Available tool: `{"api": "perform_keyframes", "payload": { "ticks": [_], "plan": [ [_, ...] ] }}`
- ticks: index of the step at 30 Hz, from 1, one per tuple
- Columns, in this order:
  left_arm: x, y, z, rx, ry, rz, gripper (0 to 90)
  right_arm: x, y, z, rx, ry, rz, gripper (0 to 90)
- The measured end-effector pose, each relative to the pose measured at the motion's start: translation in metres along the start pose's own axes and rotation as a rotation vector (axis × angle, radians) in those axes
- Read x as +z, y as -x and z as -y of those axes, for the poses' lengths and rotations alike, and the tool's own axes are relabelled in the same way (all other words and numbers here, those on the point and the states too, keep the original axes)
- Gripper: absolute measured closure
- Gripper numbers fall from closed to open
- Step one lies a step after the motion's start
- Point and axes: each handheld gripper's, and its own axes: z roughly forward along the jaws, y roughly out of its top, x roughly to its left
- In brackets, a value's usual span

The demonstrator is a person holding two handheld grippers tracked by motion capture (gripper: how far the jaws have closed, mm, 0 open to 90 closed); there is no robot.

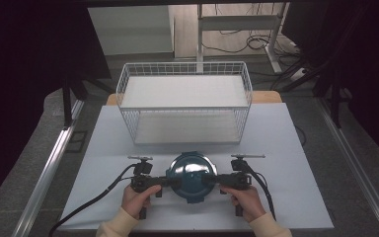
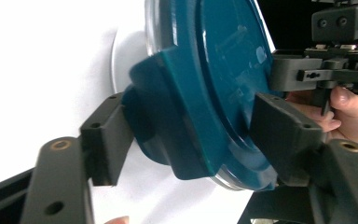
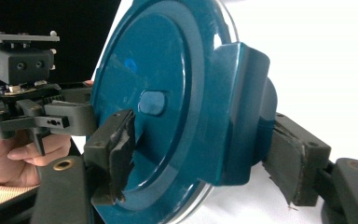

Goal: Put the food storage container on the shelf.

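Note:
A round container with a dark teal lid point(image 1: 191, 175) lies flat on the white board near its front edge. From the left, my left gripper point(image 1: 170, 181) reaches in level and holds the lid's side clip. In the left gripper view its jaws point(image 2: 191, 135) close on the teal clip point(image 2: 168, 130), one pad under it and one on the lid top. My right gripper point(image 1: 211, 180) comes in from the opposite side. In the right gripper view its jaws point(image 3: 203, 154) clamp the other clip point(image 3: 237, 107), with worn pads on both faces.
A white wire basket point(image 1: 185, 66) with two shelves stands behind the container at mid-table. The white board point(image 1: 286, 163) has bare room to either side. Black cables trail from both grippers toward the front edge. Metal rails run along both sides of the table.

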Motion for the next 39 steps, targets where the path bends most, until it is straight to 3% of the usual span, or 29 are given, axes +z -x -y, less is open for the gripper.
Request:
{"api": "perform_keyframes", "payload": {
  "ticks": [10,29,39],
  "plan": [
    [-0.008,0.011,0.006,0.032,0.028,0.006,42.6,-0.015,-0.005,0.014,-0.001,0.038,-0.011,37.1],
    [-0.037,0.030,0.004,0.134,0.105,0.048,46.7,-0.033,-0.038,0.015,-0.203,0.128,-0.018,38.5],
    [-0.049,0.043,0.001,0.195,0.139,0.034,47.1,-0.039,-0.049,0.014,-0.255,0.160,-0.034,38.8]
  ]
}}
